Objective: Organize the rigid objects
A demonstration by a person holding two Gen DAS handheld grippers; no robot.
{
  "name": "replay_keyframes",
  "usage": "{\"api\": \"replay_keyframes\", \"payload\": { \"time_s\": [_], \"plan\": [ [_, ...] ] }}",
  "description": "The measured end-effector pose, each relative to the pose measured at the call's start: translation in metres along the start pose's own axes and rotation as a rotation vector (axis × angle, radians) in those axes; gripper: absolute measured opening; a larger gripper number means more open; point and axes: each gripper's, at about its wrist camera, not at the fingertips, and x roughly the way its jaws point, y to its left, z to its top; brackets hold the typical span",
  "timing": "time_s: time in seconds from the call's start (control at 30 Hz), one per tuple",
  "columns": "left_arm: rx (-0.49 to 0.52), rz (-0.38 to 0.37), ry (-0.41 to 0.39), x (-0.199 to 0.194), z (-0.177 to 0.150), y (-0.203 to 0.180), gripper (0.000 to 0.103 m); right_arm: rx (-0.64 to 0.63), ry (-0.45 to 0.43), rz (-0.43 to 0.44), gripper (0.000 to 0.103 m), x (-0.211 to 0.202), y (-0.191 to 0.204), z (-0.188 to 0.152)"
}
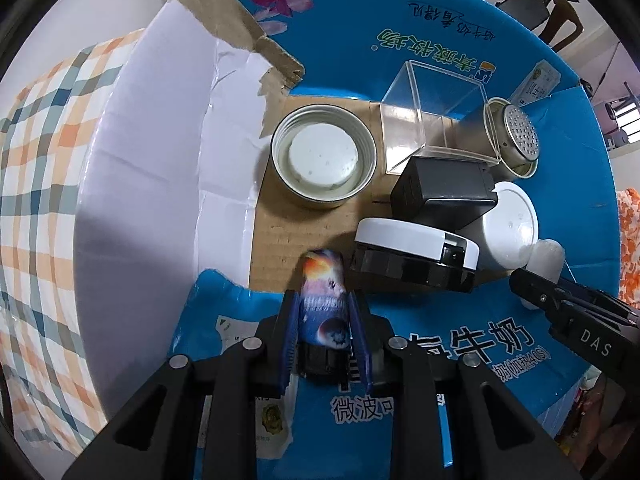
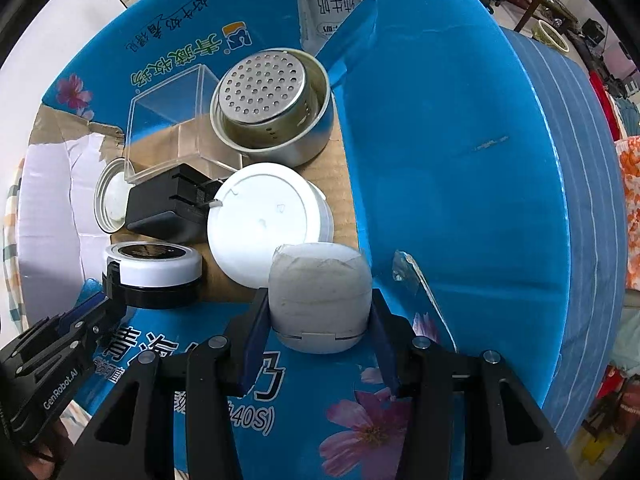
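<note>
My left gripper (image 1: 324,300) is shut on a small printed can (image 1: 323,296) with a black cap, held over the near edge of the blue cardboard box (image 1: 460,24). My right gripper (image 2: 318,312) is shut on a round white case (image 2: 320,300), also over the near flap; it shows in the left wrist view (image 1: 546,258). Inside the box lie a metal lid (image 1: 324,158), a clear plastic cube (image 1: 432,116), a black charger (image 1: 444,190), a white-and-black round case (image 1: 416,254), a white round lid (image 2: 260,218) and a metal strainer cup (image 2: 276,106).
The box's torn left flap (image 1: 160,140) is white inside. A checked cloth (image 1: 40,200) lies under the box on the left. A milk pouch (image 2: 330,0) leans at the far box wall. Room clutter lies beyond the right side (image 2: 600,60).
</note>
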Motion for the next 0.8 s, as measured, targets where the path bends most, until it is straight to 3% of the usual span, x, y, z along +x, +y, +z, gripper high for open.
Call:
{"api": "replay_keyframes", "payload": {
  "time_s": [0.23, 0.47, 0.57, 0.8],
  "plan": [
    [-0.001, 0.022, 0.0, -0.01, -0.002, -0.001, 0.041, -0.002, 0.014, 0.019, 0.067, -0.009, 0.002, -0.001],
    [-0.008, 0.062, -0.042, -0.033, -0.003, -0.005, 0.086, -0.022, -0.021, 0.003, 0.089, -0.031, 0.007, -0.005],
    [-0.015, 0.072, -0.056, -0.043, -0.005, -0.005, 0.098, -0.035, -0.036, -0.007, 0.102, -0.041, 0.007, -0.007],
    [-0.002, 0.091, -0.094, -0.07, -0.01, -0.012, 0.1, -0.061, -0.073, -0.008, 0.103, -0.076, 0.007, -0.02]
  ]
}}
